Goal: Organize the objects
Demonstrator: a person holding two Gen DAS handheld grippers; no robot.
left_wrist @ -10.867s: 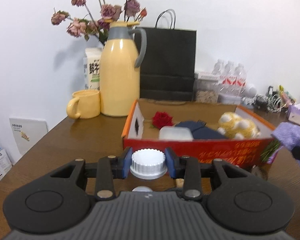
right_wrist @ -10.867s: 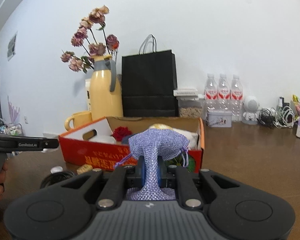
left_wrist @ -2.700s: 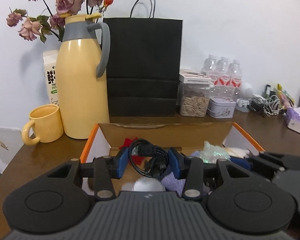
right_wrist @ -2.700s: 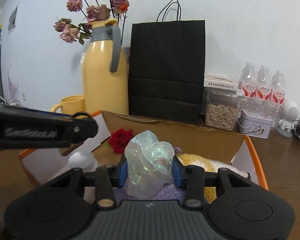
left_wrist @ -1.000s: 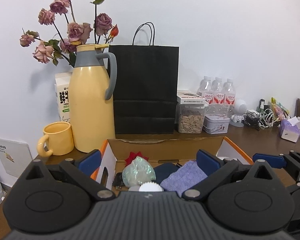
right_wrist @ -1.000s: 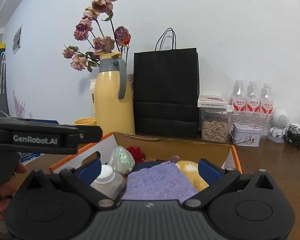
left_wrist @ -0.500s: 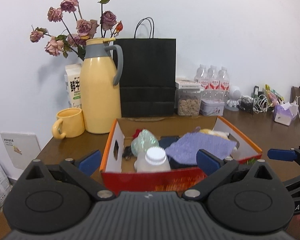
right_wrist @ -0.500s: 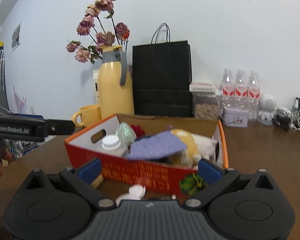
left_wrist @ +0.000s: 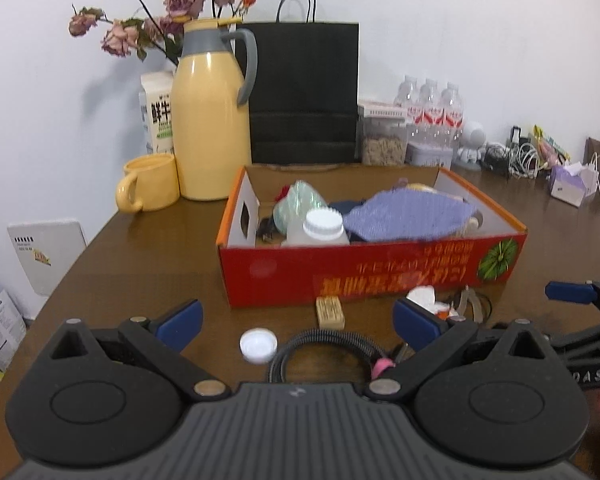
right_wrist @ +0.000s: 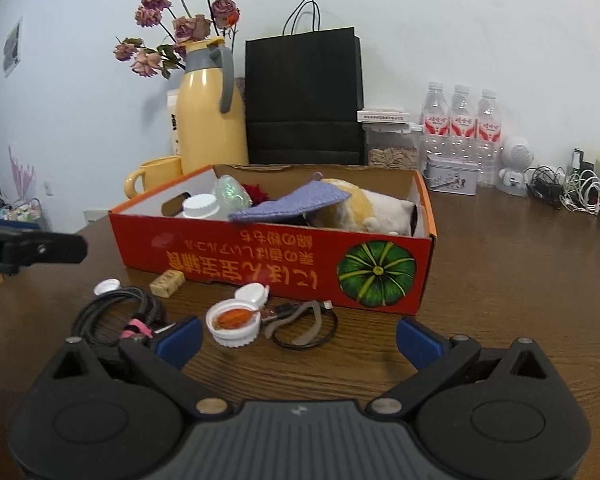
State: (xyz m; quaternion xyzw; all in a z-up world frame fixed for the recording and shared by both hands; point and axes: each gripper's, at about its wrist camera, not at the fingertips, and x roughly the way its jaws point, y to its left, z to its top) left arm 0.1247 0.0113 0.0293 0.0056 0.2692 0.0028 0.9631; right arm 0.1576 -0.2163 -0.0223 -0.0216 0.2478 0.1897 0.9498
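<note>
I see both grippers held low over a brown wooden table [right_wrist: 520, 280], facing a red cardboard box [right_wrist: 276, 264] already holding a white-capped bottle [left_wrist: 320, 229], a purple knitted pouch [left_wrist: 408, 216], a plush toy [right_wrist: 360, 204] and an iridescent bag [right_wrist: 230, 190].

The left gripper [left_wrist: 296, 320] has its jaws spread wide and grips nothing. Just below and between them lies a coiled black cable [left_wrist: 324, 346], with a small white cap [left_wrist: 258, 345] to its left and a tan block [left_wrist: 330, 312] beyond, near the box wall.

The right gripper [right_wrist: 298, 334] is likewise wide apart and empty. An open white jar lid with orange contents [right_wrist: 232, 322] sits just ahead of its left finger; a thin looped band [right_wrist: 304, 326] lies more centred.

I judge the cable light and floppy, best pinched across its bundled strands near the pink tie [right_wrist: 136, 327]. The lid looks light but possibly messy; I would take its rim.
</note>
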